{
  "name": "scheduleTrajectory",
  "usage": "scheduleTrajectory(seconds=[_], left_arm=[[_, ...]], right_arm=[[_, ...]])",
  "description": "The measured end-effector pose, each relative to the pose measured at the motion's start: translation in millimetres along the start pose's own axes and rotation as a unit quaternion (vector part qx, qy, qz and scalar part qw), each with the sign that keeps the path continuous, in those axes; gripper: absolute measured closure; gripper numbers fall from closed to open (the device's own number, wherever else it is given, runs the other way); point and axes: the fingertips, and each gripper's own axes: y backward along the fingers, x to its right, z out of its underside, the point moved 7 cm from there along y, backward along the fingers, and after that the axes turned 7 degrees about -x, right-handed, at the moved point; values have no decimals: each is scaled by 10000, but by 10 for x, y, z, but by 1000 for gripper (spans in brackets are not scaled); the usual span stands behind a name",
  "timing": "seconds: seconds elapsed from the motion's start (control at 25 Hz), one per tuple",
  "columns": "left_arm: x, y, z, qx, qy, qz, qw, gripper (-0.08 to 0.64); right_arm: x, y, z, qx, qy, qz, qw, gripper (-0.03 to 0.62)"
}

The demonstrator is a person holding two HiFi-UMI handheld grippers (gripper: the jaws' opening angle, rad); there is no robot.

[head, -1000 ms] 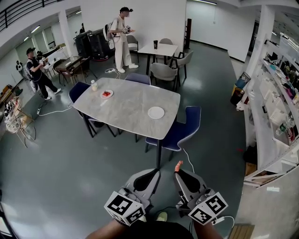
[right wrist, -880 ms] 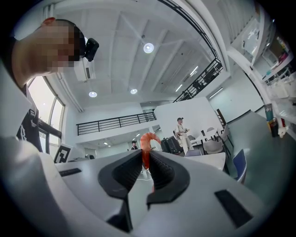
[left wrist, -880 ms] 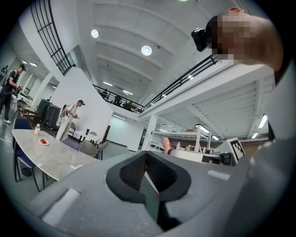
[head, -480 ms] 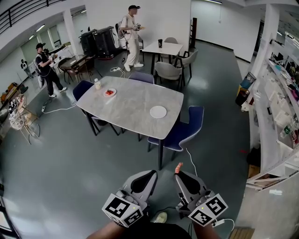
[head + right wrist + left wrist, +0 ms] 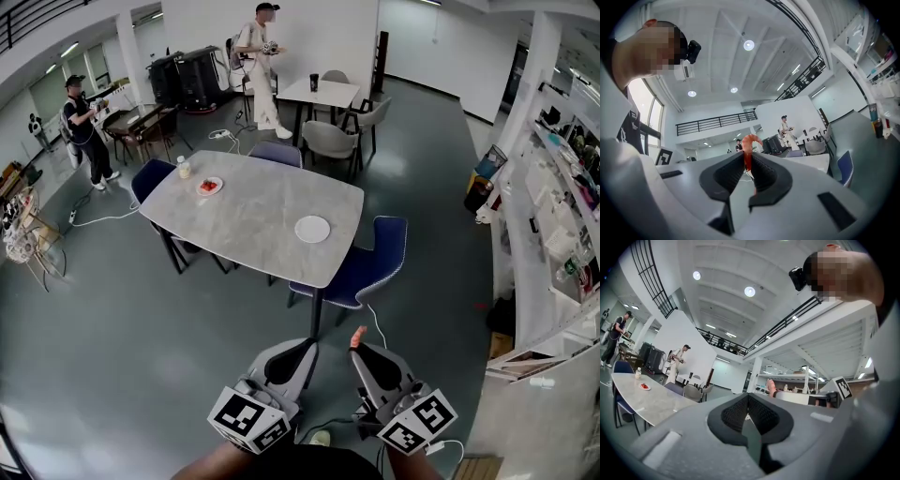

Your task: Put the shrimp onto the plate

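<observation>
My right gripper (image 5: 357,343) is shut on an orange shrimp (image 5: 749,150), whose curled tip (image 5: 358,333) sticks out past the jaws. My left gripper (image 5: 306,347) is shut with nothing in it; its jaws meet in the left gripper view (image 5: 747,401). Both are held low in front of me, pointing towards a grey marble table (image 5: 244,220) a few steps away. An empty white plate (image 5: 312,228) lies near the table's right end. A second small plate with red food (image 5: 209,186) sits at its far left, beside a small bottle (image 5: 184,168).
Blue chairs (image 5: 361,265) stand around the table, one on its near right side. A cable (image 5: 376,325) trails on the grey floor. Two people (image 5: 82,120) stand at the back by other tables. White shelving (image 5: 553,216) runs along the right wall.
The view has shifted slightly and the table sits a little further left and nearer. Both grippers keep their places in view, the right still holding the shrimp. The people at the back have moved.
</observation>
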Motion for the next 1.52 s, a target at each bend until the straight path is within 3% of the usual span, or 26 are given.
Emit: scheduleTrajectory(seconds=[0.64, 1.16, 1.52], left_arm=[[-1460, -536, -367, -11, -188, 288, 9994, 552], [-1955, -862, -455, -65, -148, 418, 9990, 552], [-2273, -1487, -429, -170, -137, 185, 9996, 552]], right_arm=[[385, -1480, -198, 34, 38, 388, 9992, 543], [666, -2001, -321, -32, -67, 489, 9988, 543], [1313, -2352, -398, -215, -137, 353, 9991, 543]])
